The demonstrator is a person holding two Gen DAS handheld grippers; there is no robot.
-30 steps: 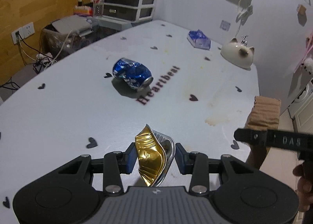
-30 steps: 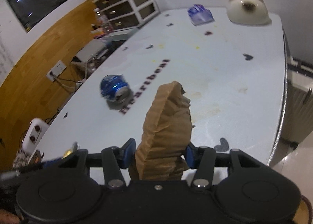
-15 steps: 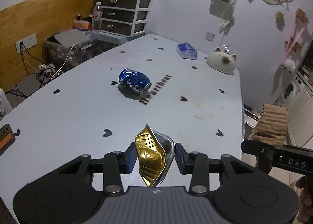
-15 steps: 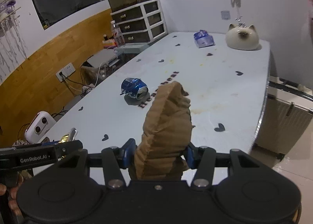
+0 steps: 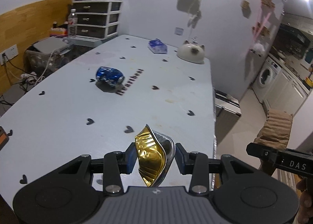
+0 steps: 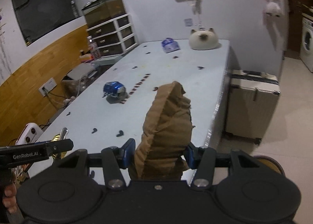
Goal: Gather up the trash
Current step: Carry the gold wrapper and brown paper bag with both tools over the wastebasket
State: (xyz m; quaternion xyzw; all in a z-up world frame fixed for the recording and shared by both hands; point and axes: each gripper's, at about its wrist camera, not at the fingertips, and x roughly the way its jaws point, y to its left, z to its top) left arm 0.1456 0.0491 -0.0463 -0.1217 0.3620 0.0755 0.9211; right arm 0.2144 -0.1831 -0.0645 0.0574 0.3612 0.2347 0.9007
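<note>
My left gripper [image 5: 154, 157] is shut on a crushed gold foil cup [image 5: 151, 155], held above the near end of the white table [image 5: 58, 110]. My right gripper [image 6: 158, 155] is shut on a crumpled brown paper bag [image 6: 166, 126], held beyond the table's near right corner; the bag also shows in the left wrist view [image 5: 275, 130]. A crushed blue can [image 5: 109, 74] lies on its side at mid table, also in the right wrist view [image 6: 114, 88]. A blue wrapper [image 5: 157, 46] lies at the far end.
A white cat-shaped dish [image 5: 190, 54] sits at the far right corner. A drawer unit [image 5: 95, 20] stands beyond the table's far left. A beige suitcase [image 6: 252, 106] stands on the floor to the right of the table. A washing machine [image 5: 264, 76] is further right.
Both grippers have pulled back and risen from the table with their trash still held; the can and the far end look smaller, and more floor shows on the right.
</note>
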